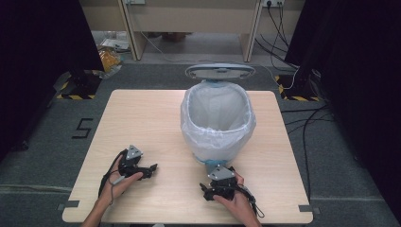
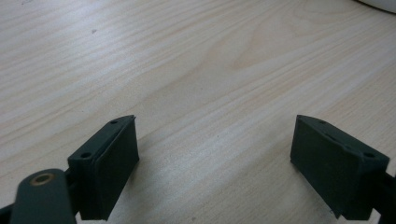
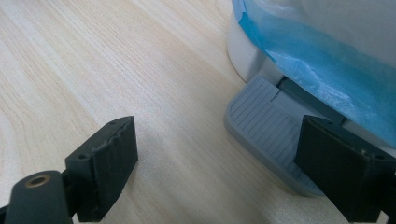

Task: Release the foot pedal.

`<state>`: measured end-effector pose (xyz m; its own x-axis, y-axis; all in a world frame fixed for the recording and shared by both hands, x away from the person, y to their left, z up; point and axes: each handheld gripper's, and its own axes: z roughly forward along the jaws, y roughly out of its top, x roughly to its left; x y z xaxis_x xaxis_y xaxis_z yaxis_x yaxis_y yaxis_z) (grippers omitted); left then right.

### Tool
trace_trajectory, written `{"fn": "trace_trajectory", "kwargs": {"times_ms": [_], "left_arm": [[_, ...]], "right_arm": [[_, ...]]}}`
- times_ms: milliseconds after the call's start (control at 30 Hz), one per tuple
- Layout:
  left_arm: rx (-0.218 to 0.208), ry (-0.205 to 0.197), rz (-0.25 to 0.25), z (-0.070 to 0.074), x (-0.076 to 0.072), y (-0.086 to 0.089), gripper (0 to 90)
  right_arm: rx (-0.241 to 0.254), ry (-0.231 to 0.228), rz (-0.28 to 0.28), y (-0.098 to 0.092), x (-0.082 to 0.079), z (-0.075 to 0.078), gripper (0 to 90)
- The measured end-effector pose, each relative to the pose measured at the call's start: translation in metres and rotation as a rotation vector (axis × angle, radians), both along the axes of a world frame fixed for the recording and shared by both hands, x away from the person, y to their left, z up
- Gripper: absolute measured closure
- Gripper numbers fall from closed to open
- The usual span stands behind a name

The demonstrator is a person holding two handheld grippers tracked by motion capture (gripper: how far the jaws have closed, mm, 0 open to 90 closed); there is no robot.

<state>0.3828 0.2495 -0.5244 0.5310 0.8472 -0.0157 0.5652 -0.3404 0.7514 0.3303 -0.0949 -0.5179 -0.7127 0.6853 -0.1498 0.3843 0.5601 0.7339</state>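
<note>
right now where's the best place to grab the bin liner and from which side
Probably the liner's folded-over edge at the bin's near rim, pinched from above on the person's side. The bag drapes loose over the outside there, giving thin slack to close on, the raised lid blocks the far side, and the open right gripper sits nearest, by the pedal.

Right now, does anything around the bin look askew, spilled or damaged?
Nothing stands out. The pedal bin stands upright on the table, lid raised, its white liner folded over the rim. The grey pedal looks intact. No spill shows.
</note>
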Motion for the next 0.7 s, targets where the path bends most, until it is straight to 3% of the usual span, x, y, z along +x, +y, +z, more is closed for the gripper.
{"fn": "trace_trajectory", "kwargs": {"times_ms": [400,700], "left_arm": [[0.002,0.001,0.002,0.0000,-0.0003,0.0000,14.0],[0.003,0.000,0.008,-0.0001,-0.0010,0.0004,14.0]], "right_arm": [[0.005,-0.009,-0.015,0.0012,-0.0009,-0.0006,13.3],[0.034,-0.031,-0.032,-0.0008,-0.0033,0.0008,15.4]]}}
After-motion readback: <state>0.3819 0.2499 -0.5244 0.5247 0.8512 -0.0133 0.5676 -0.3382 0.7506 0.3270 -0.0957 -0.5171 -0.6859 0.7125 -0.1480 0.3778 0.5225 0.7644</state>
